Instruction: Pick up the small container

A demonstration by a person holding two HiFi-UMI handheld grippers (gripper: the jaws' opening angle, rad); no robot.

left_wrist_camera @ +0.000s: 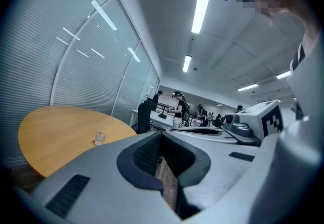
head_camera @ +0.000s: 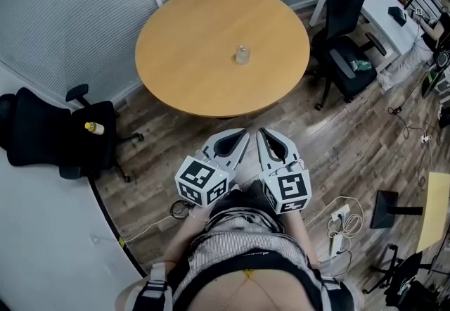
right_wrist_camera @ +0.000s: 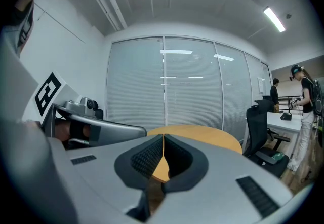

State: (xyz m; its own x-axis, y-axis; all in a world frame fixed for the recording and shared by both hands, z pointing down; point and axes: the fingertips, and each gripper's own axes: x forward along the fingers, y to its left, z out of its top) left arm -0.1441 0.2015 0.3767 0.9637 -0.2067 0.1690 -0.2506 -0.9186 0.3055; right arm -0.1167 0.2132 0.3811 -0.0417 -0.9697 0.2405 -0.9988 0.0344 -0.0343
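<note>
The small container (head_camera: 242, 55) stands upright on the table (head_camera: 183, 56), straight up-frame and well apart from both tools. The left gripper (head_camera: 243, 135) and right gripper (head_camera: 262, 134) are closed, empty and about equally near.

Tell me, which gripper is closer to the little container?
Left, barely. Both hang short of the table: left gripper in line with the small container, right gripper slightly rightward.
</note>
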